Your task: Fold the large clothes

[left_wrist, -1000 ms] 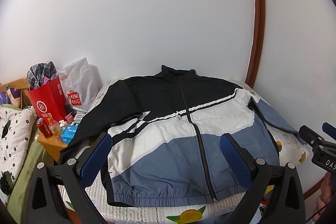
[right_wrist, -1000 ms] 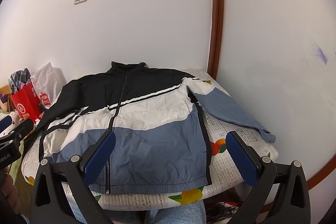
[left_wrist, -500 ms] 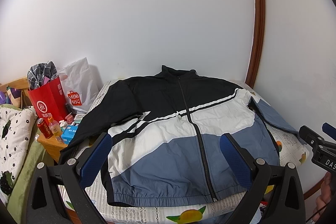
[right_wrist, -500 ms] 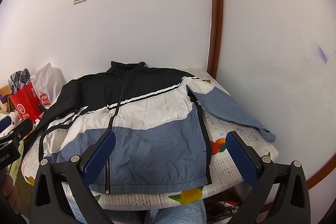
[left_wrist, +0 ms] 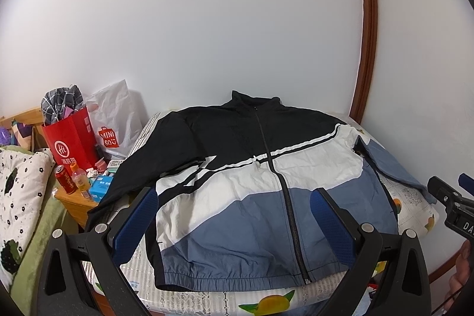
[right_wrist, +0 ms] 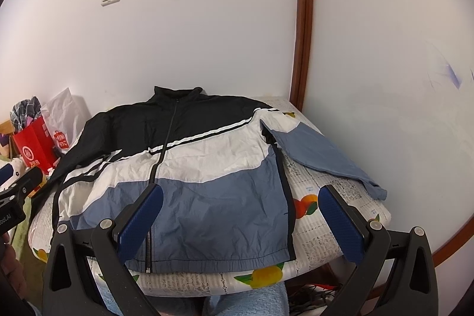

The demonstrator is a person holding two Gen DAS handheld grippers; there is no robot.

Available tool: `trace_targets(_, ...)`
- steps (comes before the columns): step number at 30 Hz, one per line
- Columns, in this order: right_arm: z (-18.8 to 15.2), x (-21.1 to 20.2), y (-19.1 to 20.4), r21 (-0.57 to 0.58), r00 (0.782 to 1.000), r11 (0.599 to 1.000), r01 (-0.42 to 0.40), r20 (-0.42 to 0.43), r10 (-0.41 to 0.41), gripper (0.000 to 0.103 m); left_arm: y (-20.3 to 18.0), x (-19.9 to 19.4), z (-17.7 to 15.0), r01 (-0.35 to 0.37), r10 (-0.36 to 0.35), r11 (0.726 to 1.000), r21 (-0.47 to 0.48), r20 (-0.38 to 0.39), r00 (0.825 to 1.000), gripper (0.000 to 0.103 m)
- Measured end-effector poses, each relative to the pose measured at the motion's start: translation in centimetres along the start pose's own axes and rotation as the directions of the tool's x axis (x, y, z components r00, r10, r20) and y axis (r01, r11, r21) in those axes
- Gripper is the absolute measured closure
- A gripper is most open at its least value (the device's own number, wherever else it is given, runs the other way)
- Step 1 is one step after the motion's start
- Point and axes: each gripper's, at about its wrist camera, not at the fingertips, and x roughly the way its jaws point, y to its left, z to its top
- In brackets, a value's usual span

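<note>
A zipped jacket (left_wrist: 266, 197) is seen spread flat on the bed (right_wrist: 334, 230); both tongs (left_wrist: 234, 224) (right_wrist: 241, 219) are held spread, empty, at its near hem.

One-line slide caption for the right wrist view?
Open right tongs hover before a zipped colour-block jacket spread flat on a fruit-print table cover.

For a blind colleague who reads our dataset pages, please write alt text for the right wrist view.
A zipped jacket in black, white and blue lies flat, front up, on a fruit-print cover, its blue sleeve spread toward the white wall. The right gripper hovers near the hem, jaws open and empty; the left gripper shows at the left edge.
</note>
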Motion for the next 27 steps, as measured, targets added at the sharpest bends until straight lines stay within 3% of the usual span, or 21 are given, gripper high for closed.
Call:
trace_targets(11, 0.2, 0.7, 0.0, 0.007, 1.000, 1.000, 0.001, -0.001, -0.001, 0.000, 0.8, 0.8, 0.1, 0.017, -0.017, 1.000, 0.004, -0.008, 1.000, 0.000)
trace_targets(17, 0.5, 2.5, 0.2, 0.000, 1.000, 1.000, 0.005, -0.011, -0.005, 0.000, 1.5, 2.7, 0.6, -0.018, 0.018, 1.000, 0.014, -0.011, 1.000, 0.000)
trace_targets(19, 0.5, 3.5, 0.3, -0.004, 0.999, 1.000, 0.017, -0.027, -0.018, 0.000, 2.0, 3.6, 0.6, -0.001, 0.002, 1.000, 0.012, -0.028, 1.000, 0.000)
trace_targets(27, 1.1, 7.9, 1.1, -0.045, 0.995, 0.999, -0.020, -0.098, 0.015, 0.000, 5.1, 8.3, 0.5, -0.056, 0.056, 0.998, 0.005, -0.114, 0.992, 0.000)
